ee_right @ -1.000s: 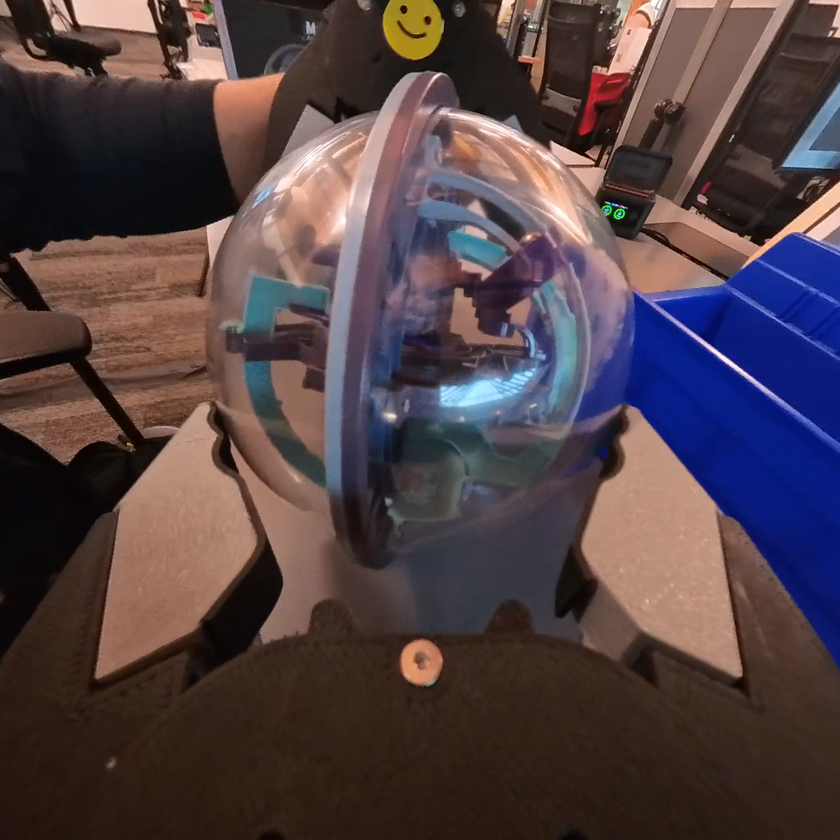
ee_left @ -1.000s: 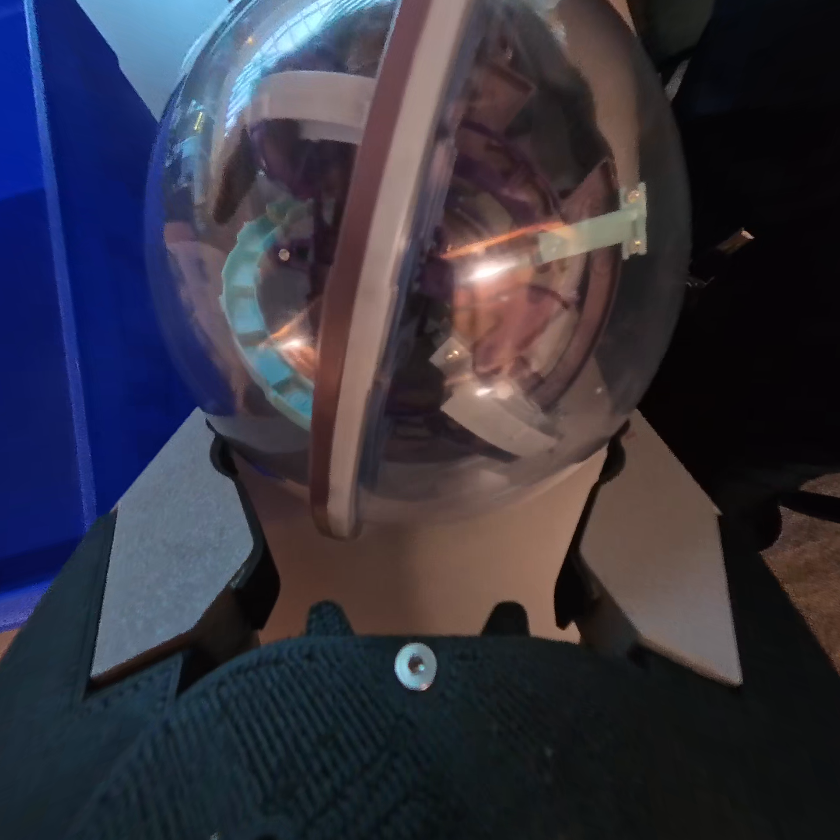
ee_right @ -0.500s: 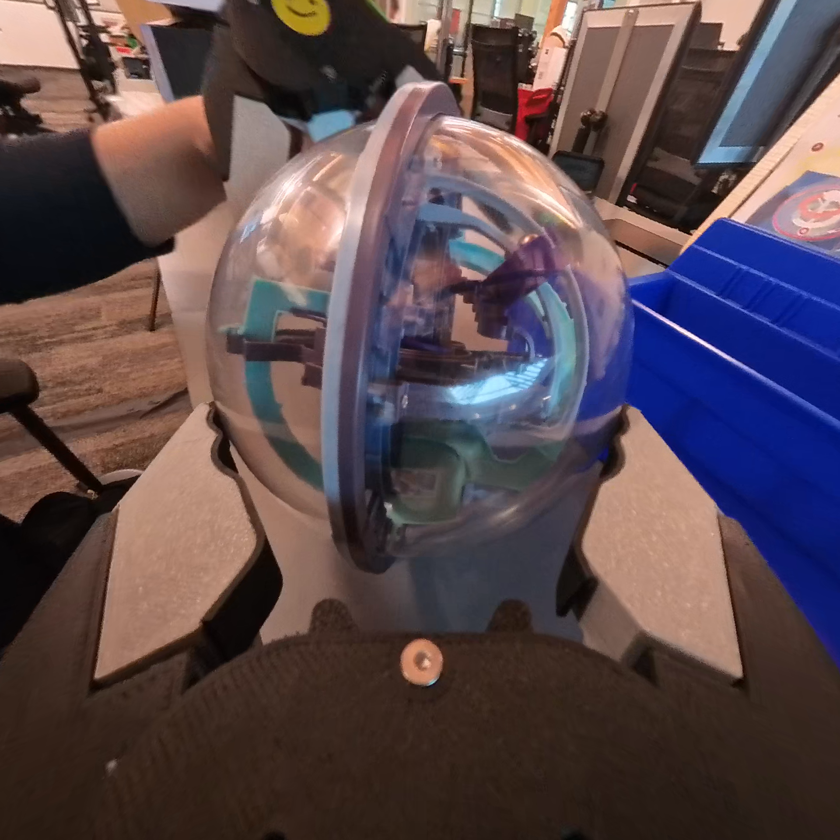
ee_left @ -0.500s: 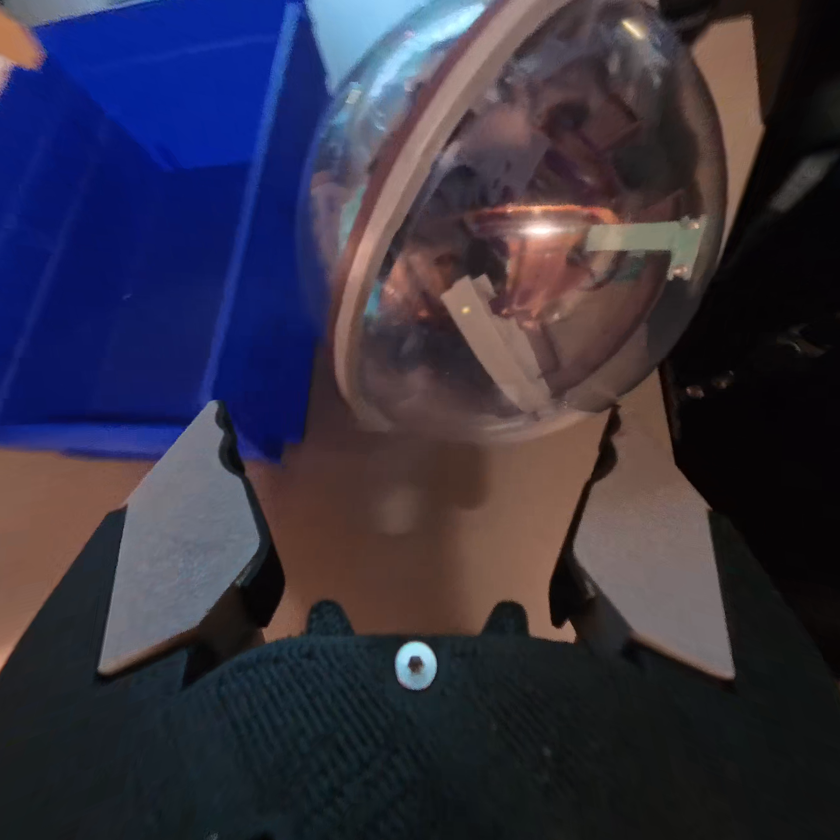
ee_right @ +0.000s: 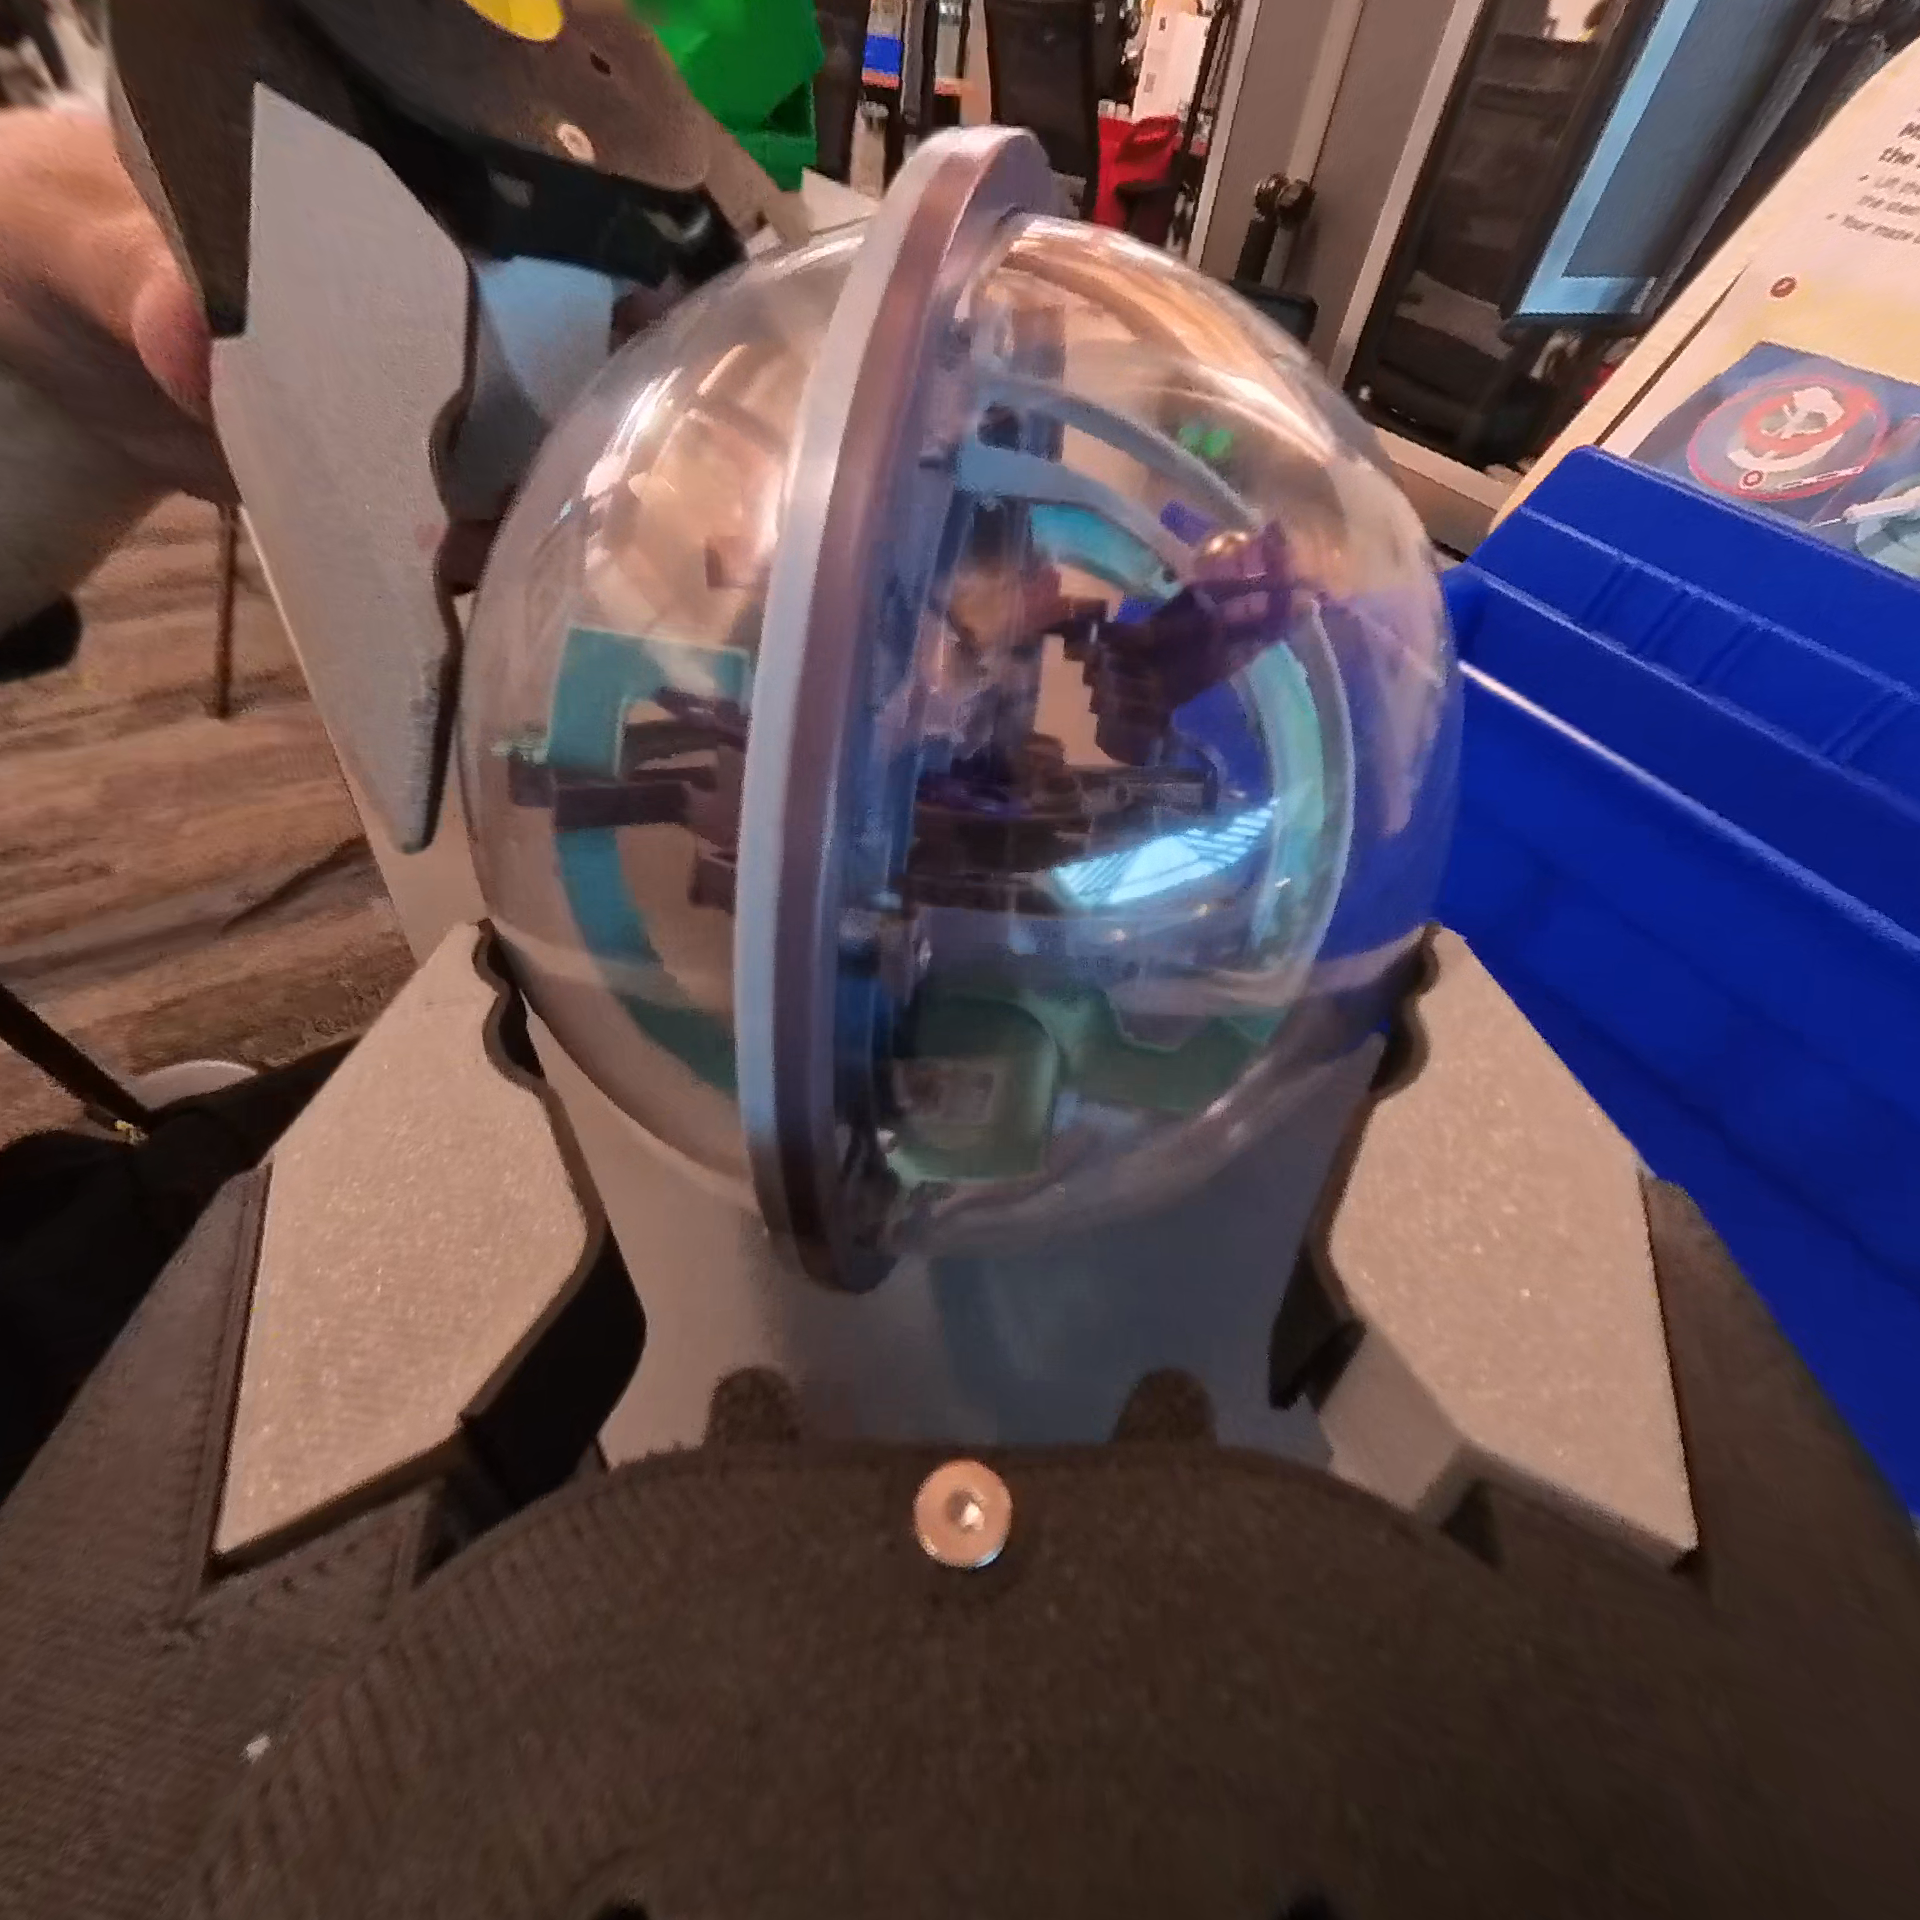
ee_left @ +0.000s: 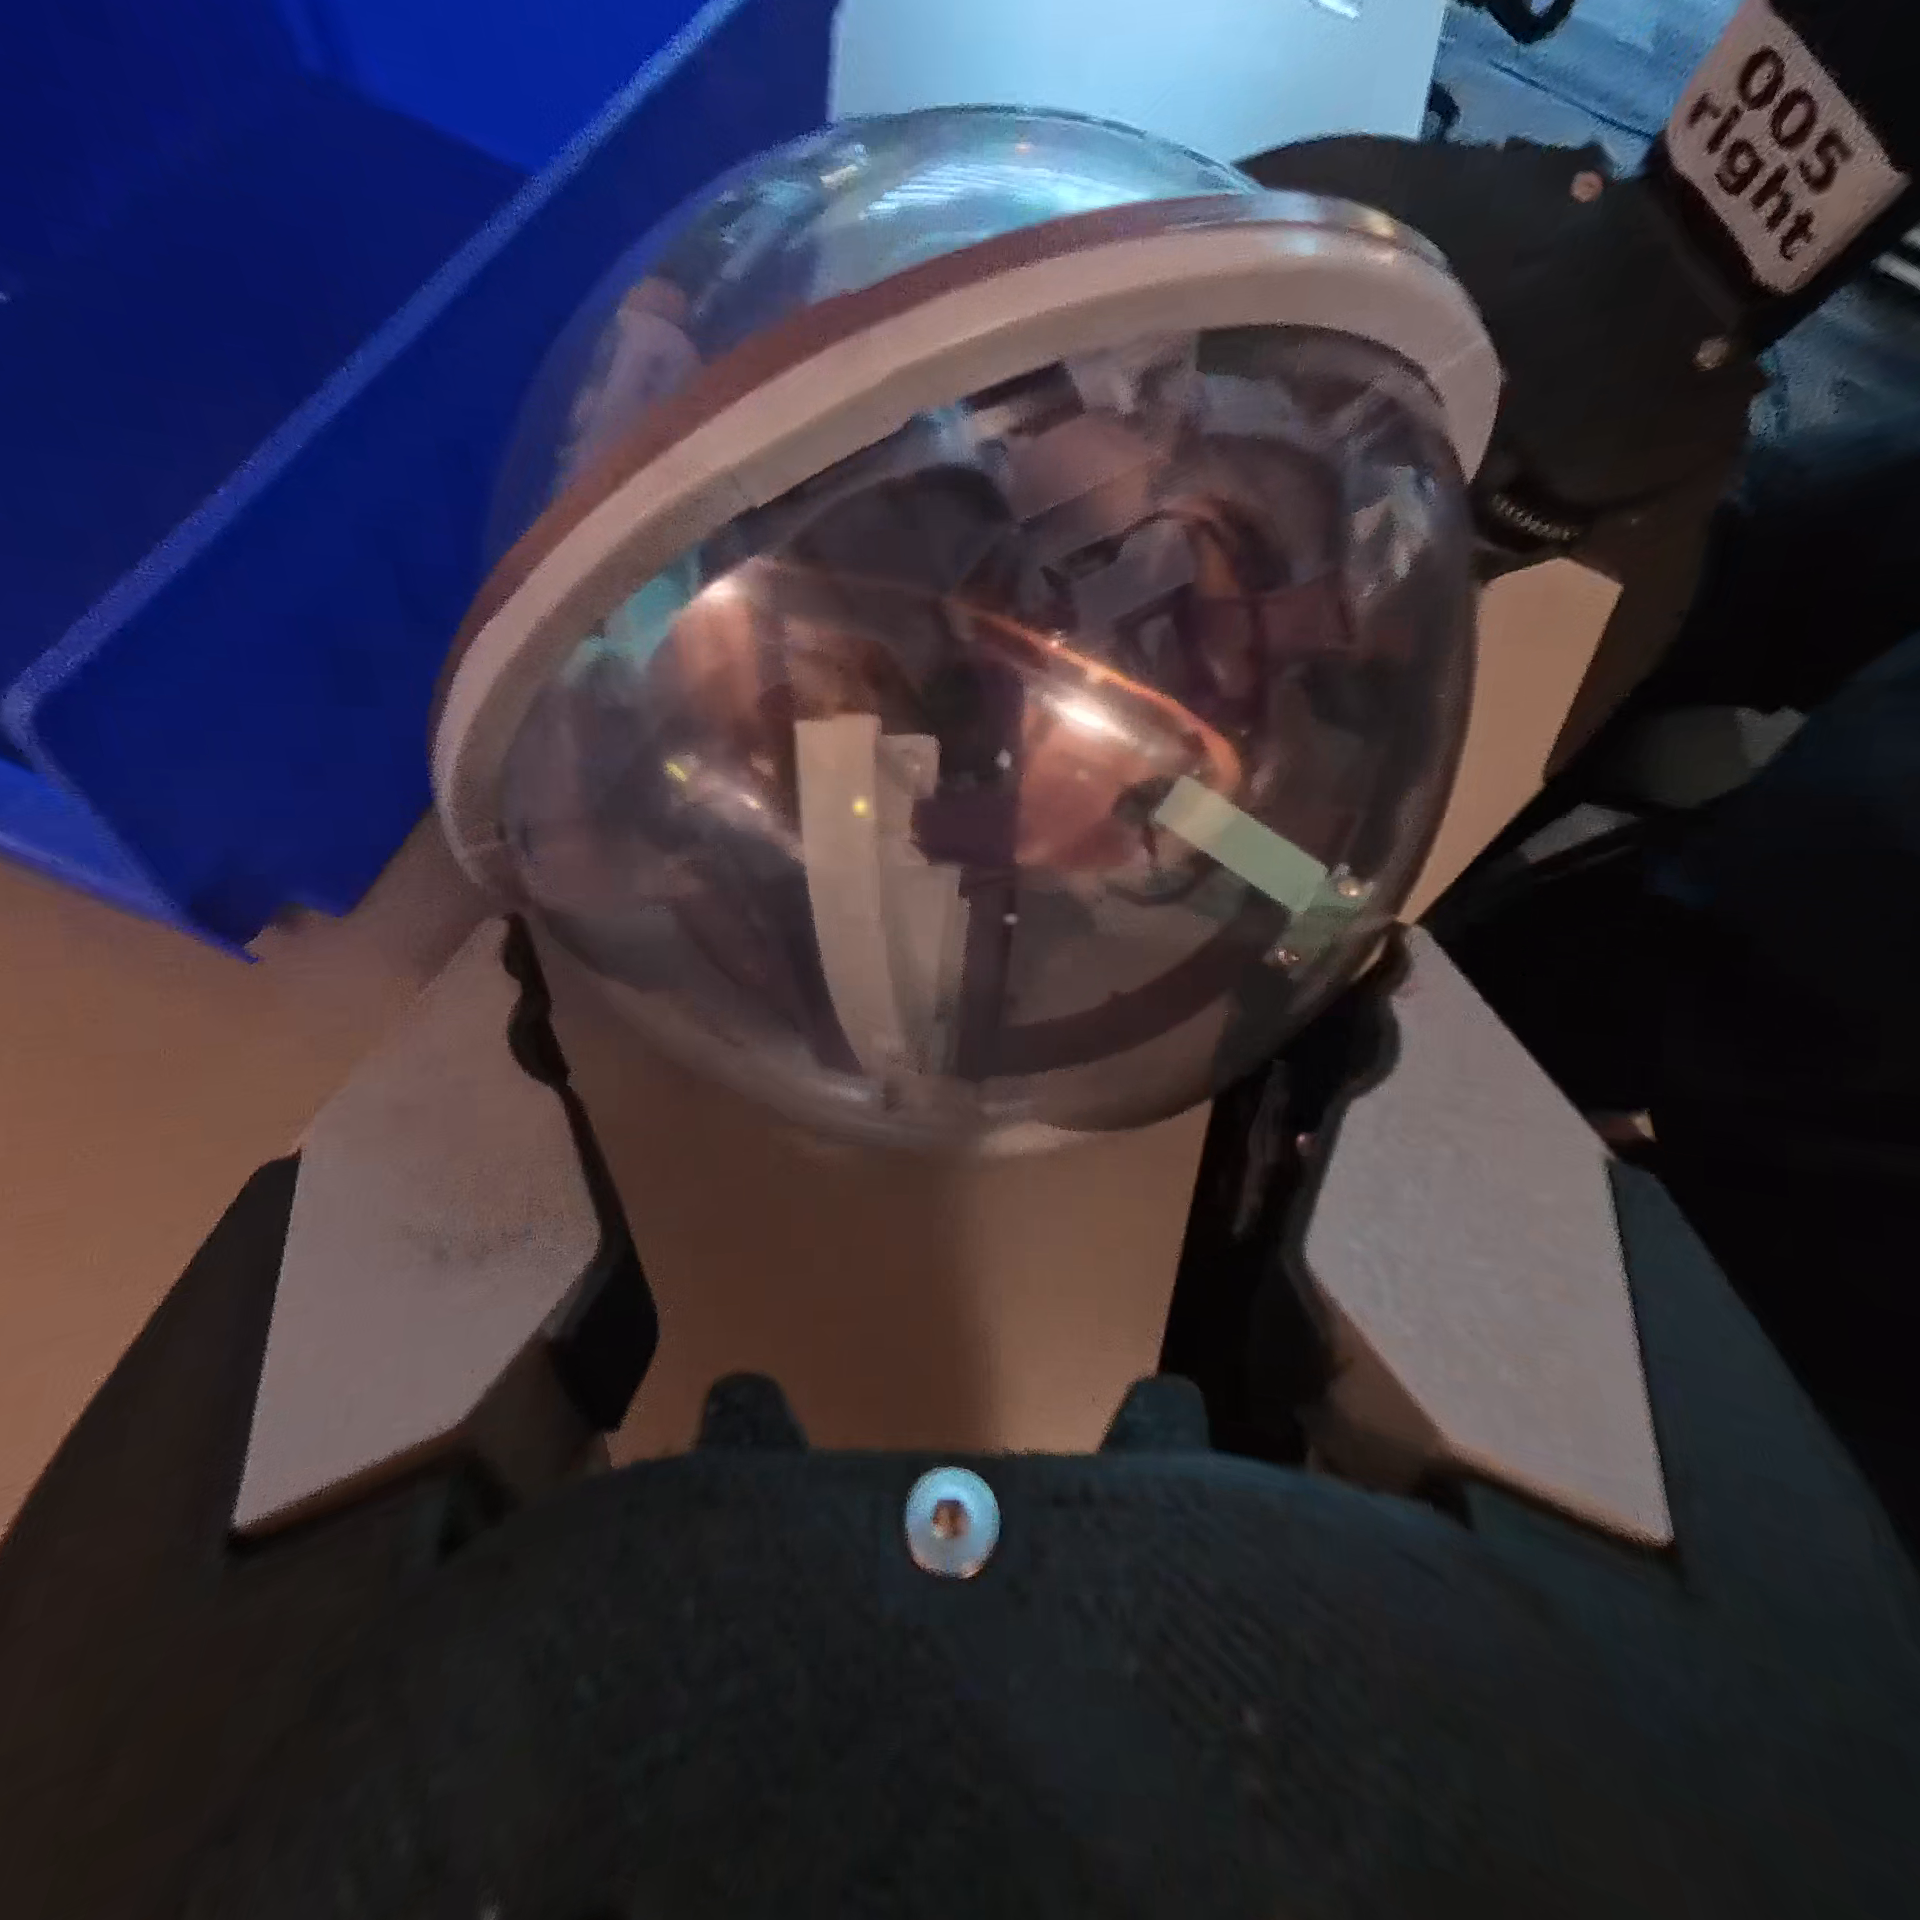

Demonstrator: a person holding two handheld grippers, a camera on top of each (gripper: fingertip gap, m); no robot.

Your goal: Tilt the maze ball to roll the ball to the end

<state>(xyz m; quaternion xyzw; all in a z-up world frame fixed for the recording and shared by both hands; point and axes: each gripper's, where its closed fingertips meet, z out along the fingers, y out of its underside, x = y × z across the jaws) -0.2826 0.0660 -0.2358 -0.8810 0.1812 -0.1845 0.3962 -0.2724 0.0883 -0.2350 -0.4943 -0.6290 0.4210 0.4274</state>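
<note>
Between the two wide-set fingertips of the right gripper (ee_right: 961, 997) the maze ball (ee_right: 961, 707) is held, both grey pads (ee_right: 1475, 1195) being pressed against the clear shell low on its two sides. A grey equator ring (ee_right: 831, 727) is seen running nearly upright across the sphere in the right wrist view, with teal, purple and green track pieces inside; the small ball itself cannot be made out for certain. The sphere is also caught by the left gripper (ee_left: 956, 956), whose spread pads (ee_left: 1455, 1247) are seen touching its lower flanks (the left-hand contact is less plain than the right-hand one). In the left wrist view the ring (ee_left: 935, 436) is tilted well off upright. Beside the sphere a blue bin (ee_right: 1683, 831) is found, close to it, and under it a pale table surface (ee_left: 156, 1091). A person's hand (ee_right: 94, 343) is shown at the upper left of the right wrist view, behind one finger of the left gripper.
</note>
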